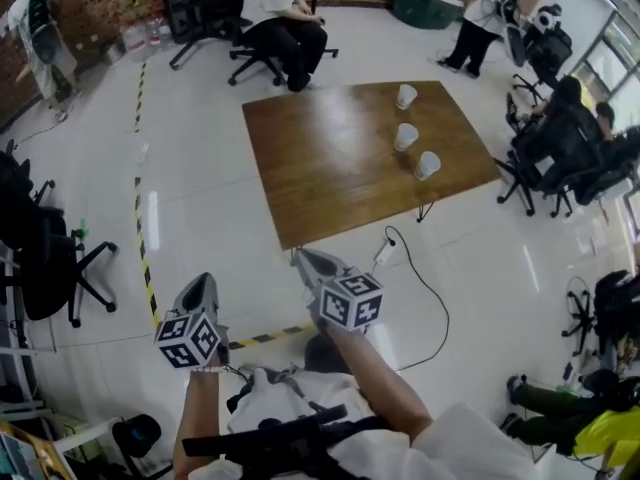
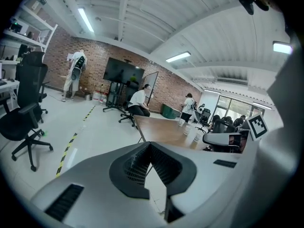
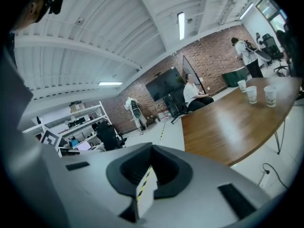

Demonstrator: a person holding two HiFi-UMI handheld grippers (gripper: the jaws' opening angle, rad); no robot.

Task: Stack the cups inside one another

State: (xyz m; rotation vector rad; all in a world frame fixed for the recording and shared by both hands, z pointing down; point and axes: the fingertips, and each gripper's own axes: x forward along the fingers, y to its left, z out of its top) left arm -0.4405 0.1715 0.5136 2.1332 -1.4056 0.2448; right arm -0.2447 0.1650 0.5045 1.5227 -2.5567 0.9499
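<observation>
**Two shut hand-held grippers over the floor, three cups apart on the worktop**

The head view looks steeply down on a person's forearms. The left hand-held gripper (image 1: 205, 282) and the right hand-held gripper (image 1: 303, 258) hang over the pale floor, short of the near edge of a brown wooden worktop (image 1: 330, 158). Only this view shows both together, along with a black cable (image 1: 415, 273) on the floor by the worktop's near corner and striped tape (image 1: 145, 268) on the floor to the left.

Three white cups stand upright in a row on the worktop's right side, well apart from both grippers and not nested: the far cup (image 1: 406, 96), the middle cup (image 1: 404, 136) and the near cup (image 1: 427, 165). They stand near one another with gaps between.

The left gripper view shows that gripper's jaws pressed together at the tips, with nothing between them. It alone shows a dark screen (image 2: 124, 72) against a brick wall and a black chair (image 2: 26, 113) at the left.

The right gripper view shows its jaws pressed together too, and empty. The cups sit far off at the right edge. It alone shows shelves (image 3: 80, 118) against the wall.
</observation>
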